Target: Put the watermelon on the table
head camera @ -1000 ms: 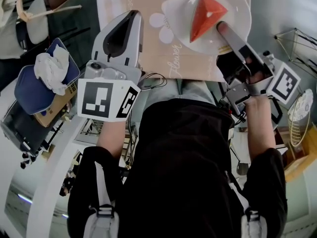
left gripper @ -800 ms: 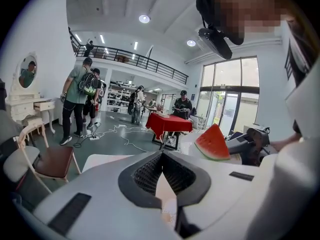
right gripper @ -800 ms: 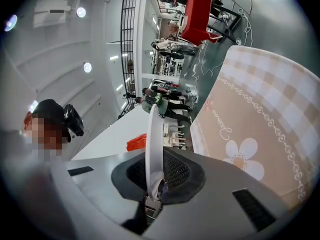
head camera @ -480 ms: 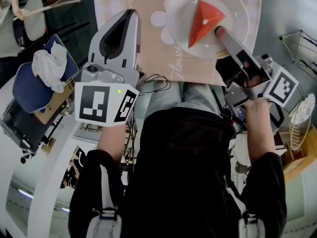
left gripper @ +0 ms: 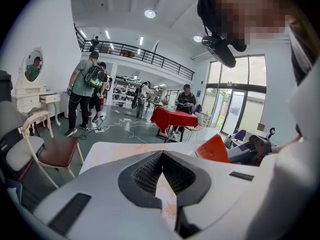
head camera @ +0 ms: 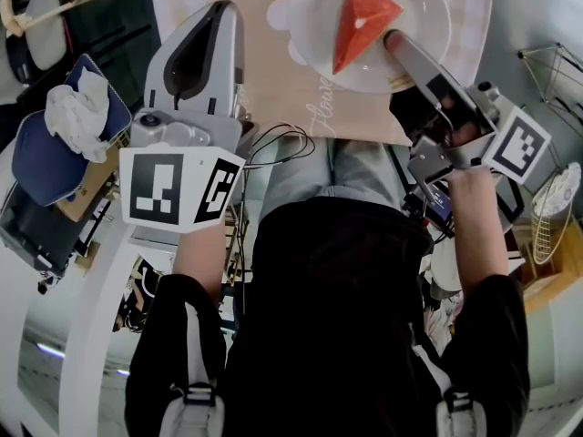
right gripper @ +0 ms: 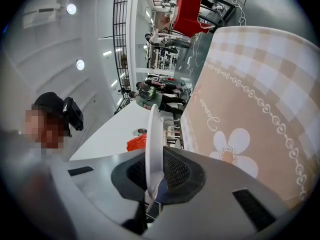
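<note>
While the cloth-draped worktop [head camera: 273,89] fills the top of the head view, we see the white plate [head camera: 311,25] over it at 1 o'clock, and we cannot tell whether it rests there. Our left tool [head camera: 221,9], pressed together on nothing, sits at the plate's 9 o'clock. Our right tool [head camera: 393,42] pinches the plate's rim at 5 o'clock. The red watermelon [head camera: 360,21] wedge lies on the plate's middle.

- Watermelon [head camera: 363,21]: red.
- Plate [head camera: 430,12]: white.
- Cloth [head camera: 273,89]: beige with white checks, white flowers and white script.
- Left claw [head camera: 219,12] and right claw [head camera: 393,42]: pale grey with black pads.
- Cubes [head camera: 173,189]: black-and-white squares.
- Bag [head camera: 36,153], upper left: navy.
</note>
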